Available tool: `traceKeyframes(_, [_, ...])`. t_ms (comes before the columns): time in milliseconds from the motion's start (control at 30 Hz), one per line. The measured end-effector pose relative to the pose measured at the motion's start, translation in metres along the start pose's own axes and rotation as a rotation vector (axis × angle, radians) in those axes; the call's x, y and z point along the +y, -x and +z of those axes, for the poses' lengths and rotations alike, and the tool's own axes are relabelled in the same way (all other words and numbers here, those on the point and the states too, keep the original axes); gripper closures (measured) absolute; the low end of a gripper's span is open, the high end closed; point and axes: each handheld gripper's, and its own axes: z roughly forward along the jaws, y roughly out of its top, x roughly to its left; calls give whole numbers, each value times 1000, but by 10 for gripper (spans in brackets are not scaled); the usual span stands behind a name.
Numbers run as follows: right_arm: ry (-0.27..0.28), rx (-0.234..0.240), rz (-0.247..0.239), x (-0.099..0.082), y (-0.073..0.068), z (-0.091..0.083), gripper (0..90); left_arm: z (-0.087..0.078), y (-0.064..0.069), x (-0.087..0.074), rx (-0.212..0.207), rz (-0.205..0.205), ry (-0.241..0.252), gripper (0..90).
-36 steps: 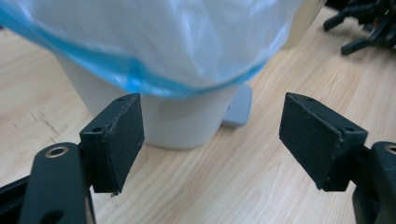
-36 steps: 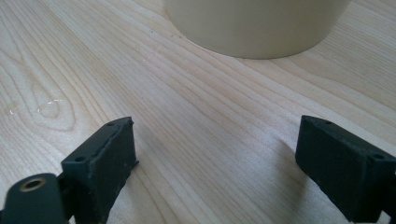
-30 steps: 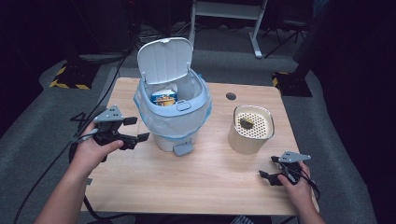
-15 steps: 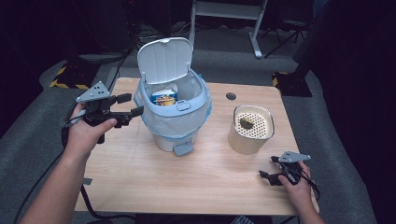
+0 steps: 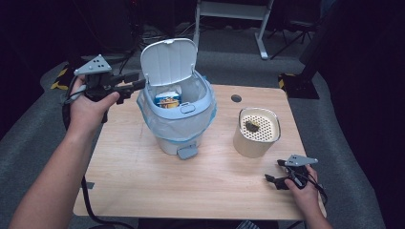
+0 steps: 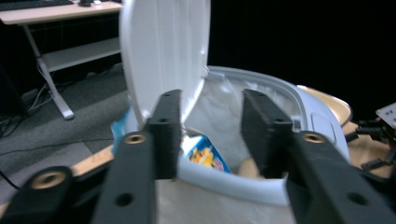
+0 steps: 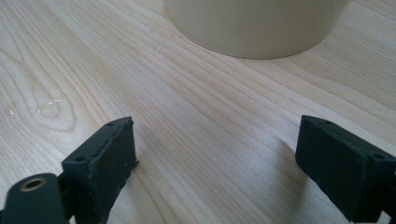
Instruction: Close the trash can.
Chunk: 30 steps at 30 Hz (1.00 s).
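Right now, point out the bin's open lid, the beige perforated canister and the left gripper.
bin's open lid (image 5: 168, 61), high view, middle of the inner face.
beige perforated canister (image 5: 249, 143), high view, front wall.
left gripper (image 6: 210, 133), left gripper view, midway between its fingertips.

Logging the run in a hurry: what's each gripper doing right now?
Left gripper: open, jaws just been closing, nothing gripped, raised by the bin lid.
Right gripper: open, empty, low over the table.
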Motion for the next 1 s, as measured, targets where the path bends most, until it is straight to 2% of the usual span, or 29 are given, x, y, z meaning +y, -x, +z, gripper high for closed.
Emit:
traceKeyframes(33, [0, 0, 0, 0, 0, 0, 122, 0, -1, 3, -6, -8, 0, 695])
traceKeyframes(133, [0, 0, 0, 0, 0, 0, 123, 2, -4, 10, -10, -14, -4, 789])
traceKeyframes(233, [0, 0, 0, 0, 0, 0, 123, 1, -7, 16, 11, -13, -14, 872])
traceKeyframes(267, [0, 0, 1, 0, 0, 0, 122, 1, -10, 20, 42, -20, -17, 899])
traceKeyframes(733, [0, 0, 0, 0, 0, 0, 122, 9, -37, 47, 130, -98, 8, 900])
traceKeyframes(867, [1, 0, 2, 0, 0, 0, 122, 14, -46, 53, 134, -126, 15, 900])
traceKeyframes(1000, [0, 0, 2, 0, 0, 0, 122, 21, -53, 54, 108, -161, 22, 900])
